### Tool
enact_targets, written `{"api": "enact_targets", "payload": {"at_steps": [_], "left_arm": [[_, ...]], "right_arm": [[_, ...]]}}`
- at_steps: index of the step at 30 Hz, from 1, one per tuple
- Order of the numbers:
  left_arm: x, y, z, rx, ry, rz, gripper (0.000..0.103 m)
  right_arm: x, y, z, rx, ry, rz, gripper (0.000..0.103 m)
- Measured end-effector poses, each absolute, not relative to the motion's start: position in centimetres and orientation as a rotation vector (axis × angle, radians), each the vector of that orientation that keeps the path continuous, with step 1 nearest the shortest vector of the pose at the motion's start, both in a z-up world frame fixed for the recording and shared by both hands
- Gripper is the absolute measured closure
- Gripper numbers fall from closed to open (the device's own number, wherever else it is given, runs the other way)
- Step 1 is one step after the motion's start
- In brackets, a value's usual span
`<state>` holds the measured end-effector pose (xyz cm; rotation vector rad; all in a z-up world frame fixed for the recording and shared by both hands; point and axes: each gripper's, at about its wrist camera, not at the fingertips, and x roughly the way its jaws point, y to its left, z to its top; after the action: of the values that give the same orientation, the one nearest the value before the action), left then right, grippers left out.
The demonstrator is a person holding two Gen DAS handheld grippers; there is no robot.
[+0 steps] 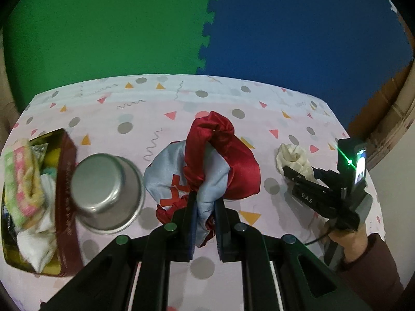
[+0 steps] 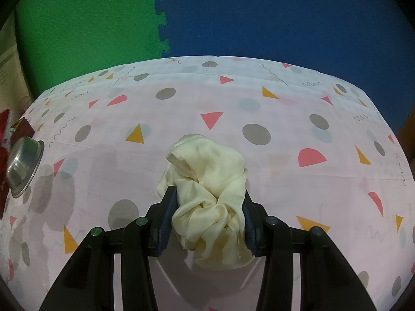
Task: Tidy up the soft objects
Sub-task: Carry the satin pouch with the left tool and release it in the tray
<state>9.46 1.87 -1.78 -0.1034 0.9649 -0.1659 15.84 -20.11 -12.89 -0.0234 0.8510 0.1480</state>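
Left gripper point(image 1: 205, 202) clamped on a satin bundle point(image 1: 207, 160), glossy and crumpled: deep red folds looping up and over beyond the fingertips, pale grey-blue cloth with orange-red printing pinched between the two pads, a gathered red edge spilling out just left of the left finger. Bundle bunched ahead of the fingers over the patterned tablecloth point(image 1: 166, 98); cannot tell whether lifted clear or resting on it. Left of the fingers, just beside the bundle, an upturned steel bowl point(image 1: 106, 194); further left, touching or nearly touching the bowl, an open dark red box point(image 1: 67, 181) stuffed with soft things, among them a pink, green and yellow striped towel point(image 1: 20, 181) draped over its rim and white cloth point(image 1: 39, 243) beneath. Right gripper point(image 2: 207, 212) closed around a cream satin cloth point(image 2: 207, 197), smooth, shiny, twisted into a loose knot, filling the gap between both fingers, bulging forward past the tips and hanging back toward the camera. From the left wrist view, the same cream cloth point(image 1: 293, 158) well to the right of the left fingers, held at the tip of the right gripper point(image 1: 288, 171).
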Motion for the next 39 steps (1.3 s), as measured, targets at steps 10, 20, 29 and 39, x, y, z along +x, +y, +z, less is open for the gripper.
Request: {"api": "enact_targets", "payload": {"at_steps": [10, 20, 29, 39], "left_arm": [[6.4, 6.6, 1.7, -0.122, 0.909, -0.066, 0.091], [4.5, 13.0, 3.9, -0.139, 0.867, 0.094, 0.091], [3.3, 19.0, 3.8, -0.170, 0.877, 0.247, 0.091], [2.6, 23.0, 3.6, -0.190, 0.880, 0.336, 0.091]], "right_arm": [[15.9, -20.1, -12.9, -0.034, 0.853, 0.147, 0.054], [15.9, -20.1, -13.0, -0.032, 0.853, 0.148, 0.053], [15.9, -20.1, -13.0, -0.034, 0.853, 0.148, 0.052], [16.0, -20.2, -13.0, -0.036, 0.854, 0.146, 0.051]]}}
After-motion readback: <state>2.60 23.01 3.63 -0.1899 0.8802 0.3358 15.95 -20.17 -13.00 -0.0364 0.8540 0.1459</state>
